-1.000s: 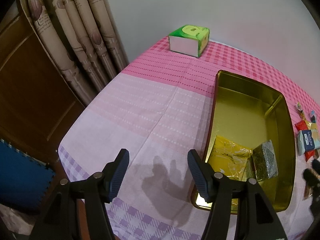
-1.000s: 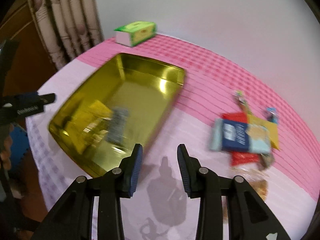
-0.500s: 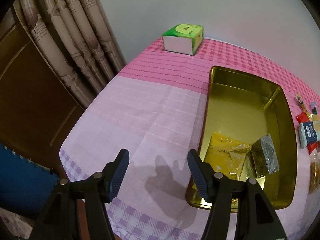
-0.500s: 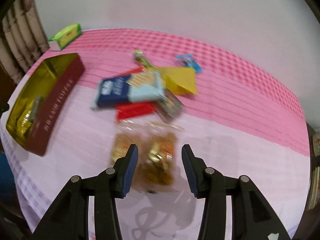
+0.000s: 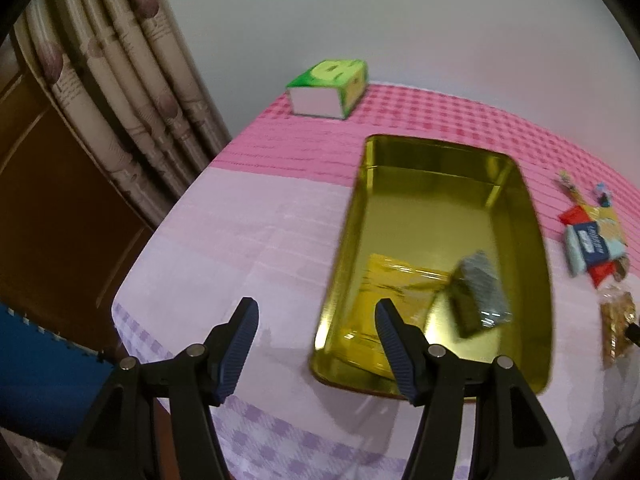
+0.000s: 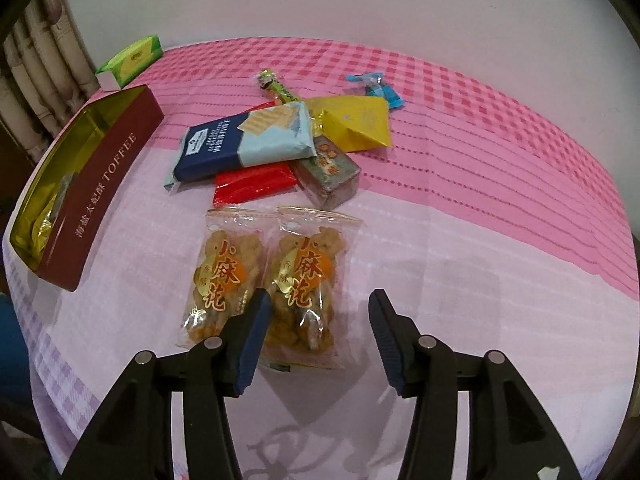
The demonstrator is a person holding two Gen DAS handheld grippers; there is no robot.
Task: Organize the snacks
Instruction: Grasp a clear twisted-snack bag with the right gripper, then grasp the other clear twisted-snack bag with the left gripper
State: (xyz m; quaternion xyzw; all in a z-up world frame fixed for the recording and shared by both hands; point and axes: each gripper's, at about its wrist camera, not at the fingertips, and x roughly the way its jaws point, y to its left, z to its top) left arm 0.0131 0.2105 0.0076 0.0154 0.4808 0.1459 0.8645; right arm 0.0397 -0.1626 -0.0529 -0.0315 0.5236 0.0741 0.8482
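Observation:
A gold-lined toffee tin (image 5: 532,216) (image 6: 108,176) with dark red sides lies on the table, holding a yellow foil packet (image 5: 396,276) and a grey-green packet (image 5: 480,296). Right of it is a heap of snacks: a blue and white cracker pack (image 6: 248,140), a red packet (image 6: 256,186), a yellow pouch (image 6: 360,124), a grey block (image 6: 332,172). Two clear bags of fried twists (image 6: 224,272) (image 6: 308,280) lie nearest. My right gripper (image 6: 318,312) hangs over the right bag, its jaws opening and not pressing it. My left gripper (image 5: 316,328) is open and empty by the tin's near left corner.
A green tissue box (image 5: 328,88) (image 6: 130,62) stands at the table's far left corner. Small sweets in green (image 6: 276,86) and blue (image 6: 376,88) wrappers lie behind the heap. Curtains (image 5: 120,92) and a wooden door sit left of the table edge. A blue mat (image 5: 36,372) lies on the floor.
The right gripper swung from above the tin to over the snack heap, sank toward the fried-twist bags, and its jaws widened. The left gripper drifted so the tin sits more central.

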